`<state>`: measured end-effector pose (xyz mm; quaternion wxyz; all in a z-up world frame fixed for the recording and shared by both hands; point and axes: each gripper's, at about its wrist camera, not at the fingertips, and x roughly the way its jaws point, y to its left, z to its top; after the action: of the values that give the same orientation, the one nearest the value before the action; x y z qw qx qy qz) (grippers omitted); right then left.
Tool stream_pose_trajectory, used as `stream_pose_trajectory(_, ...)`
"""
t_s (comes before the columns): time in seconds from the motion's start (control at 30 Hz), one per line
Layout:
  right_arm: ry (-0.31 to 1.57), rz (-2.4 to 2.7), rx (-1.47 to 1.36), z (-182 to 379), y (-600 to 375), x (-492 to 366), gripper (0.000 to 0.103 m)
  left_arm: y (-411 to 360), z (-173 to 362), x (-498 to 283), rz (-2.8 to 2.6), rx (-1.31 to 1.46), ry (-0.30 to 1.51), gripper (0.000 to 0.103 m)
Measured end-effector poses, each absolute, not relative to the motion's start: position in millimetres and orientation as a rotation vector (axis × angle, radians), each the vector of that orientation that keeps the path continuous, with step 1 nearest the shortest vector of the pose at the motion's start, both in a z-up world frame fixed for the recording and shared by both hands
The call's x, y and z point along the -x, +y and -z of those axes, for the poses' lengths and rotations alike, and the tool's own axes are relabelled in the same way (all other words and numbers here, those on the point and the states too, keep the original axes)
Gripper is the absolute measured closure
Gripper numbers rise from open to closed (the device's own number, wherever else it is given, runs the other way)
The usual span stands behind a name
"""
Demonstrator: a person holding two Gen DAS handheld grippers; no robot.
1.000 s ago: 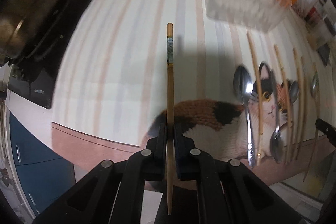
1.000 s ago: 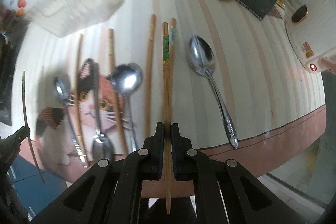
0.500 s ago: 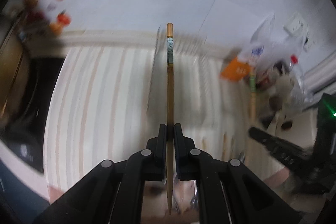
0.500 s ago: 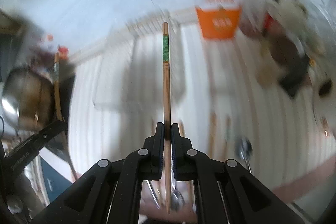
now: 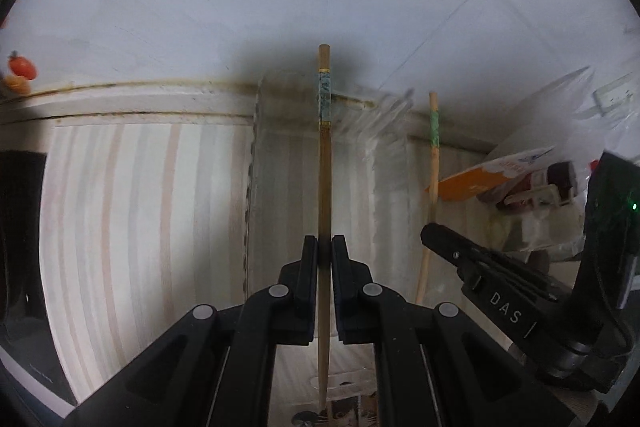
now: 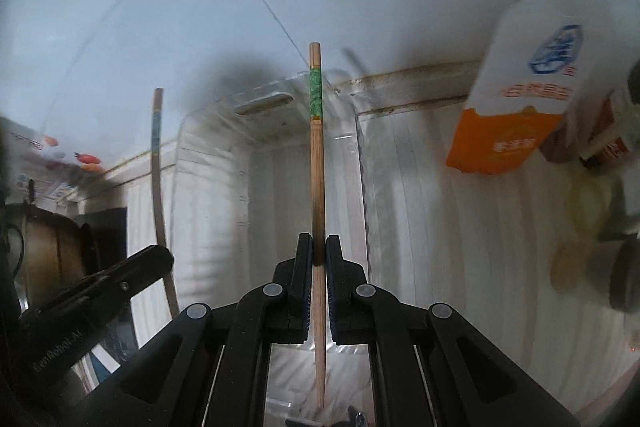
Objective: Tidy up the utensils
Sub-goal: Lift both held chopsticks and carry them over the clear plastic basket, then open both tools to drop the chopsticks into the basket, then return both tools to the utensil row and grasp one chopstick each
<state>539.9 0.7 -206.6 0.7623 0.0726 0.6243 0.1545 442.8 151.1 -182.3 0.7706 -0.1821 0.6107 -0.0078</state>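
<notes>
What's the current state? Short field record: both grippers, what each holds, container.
left gripper: shut on blue-banded chopstick, clamped partway along its length
right gripper: shut on green-banded chopstick, same grip
clear plastic container: ahead of both grippers, on the striped counter
orange-and-white carton: right of the container

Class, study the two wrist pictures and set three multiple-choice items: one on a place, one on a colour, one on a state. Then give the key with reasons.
1. Where does the orange-and-white carton stand relative to the clear plastic organizer in the right wrist view?
A. right of it
B. left of it
C. inside it

2. What colour is the band on the right gripper's chopstick?
A. red
B. green
C. black

3. How is the left gripper set?
A. wide open
B. shut on nothing
C. shut on the blue-banded chopstick

Key: 1 A, the carton is at the right edge; 2 B, the band near its top is green; 3 C, both pads press the stick.
</notes>
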Motion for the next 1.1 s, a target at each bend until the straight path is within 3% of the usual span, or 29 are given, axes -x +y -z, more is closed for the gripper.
stream_pose_trajectory(0.1, 1.405, -0.342, -0.133, 218, 7, -546, 0.094, 151, 189, -442, 0.013, 0.377, 1.339, 0.096)
stream_pose_trajectory(0.2, 1.397, -0.327, -0.129, 222, 2, -545, 0.075, 152, 190, -438, -0.019, 0.35, 1.337, 0.091)
stream_pose_trajectory(0.27, 1.376, -0.302, -0.124, 216, -4, -541, 0.073, 152, 187, -433, -0.046, 0.318, 1.314, 0.081)
stream_pose_trajectory(0.3, 1.367, -0.296, -0.123, 212, -8, -537, 0.071, 153, 183, -430, -0.062, 0.305, 1.297, 0.069)
stream_pose_trajectory(0.37, 1.342, -0.272, -0.126, 202, -20, -526, 0.064, 153, 175, -422, -0.097, 0.271, 1.254, 0.03)
stream_pose_trajectory(0.47, 1.283, -0.226, -0.108, 184, -35, -507, 0.05, 158, 162, -407, -0.15, 0.249, 1.171, 0.003)
stream_pose_trajectory(0.5, 1.261, -0.211, -0.104, 177, -42, -500, 0.046, 159, 159, -401, -0.16, 0.242, 1.156, 0.0)
stream_pose_trajectory(0.67, 1.161, -0.156, -0.126, 151, -81, -459, 0.034, 161, 149, -371, -0.223, 0.215, 1.135, 0.0)
stream_pose_trajectory(0.93, 1.221, -0.156, -0.158, 169, -139, -385, 0.035, 130, 158, -280, -0.303, 0.129, 1.151, 0.0)
stream_pose_trajectory(1.0, 1.258, -0.157, -0.153, 184, -152, -366, 0.067, 115, 173, -259, -0.278, 0.151, 1.194, 0.0)
stream_pose_trajectory(1.03, 1.285, -0.155, -0.151, 194, -159, -358, 0.072, 104, 183, -248, -0.251, 0.176, 1.228, 0.0)
stream_pose_trajectory(1.1, 1.341, -0.161, -0.17, 215, -171, -345, 0.079, 81, 207, -235, -0.172, 0.207, 1.31, 0.011)
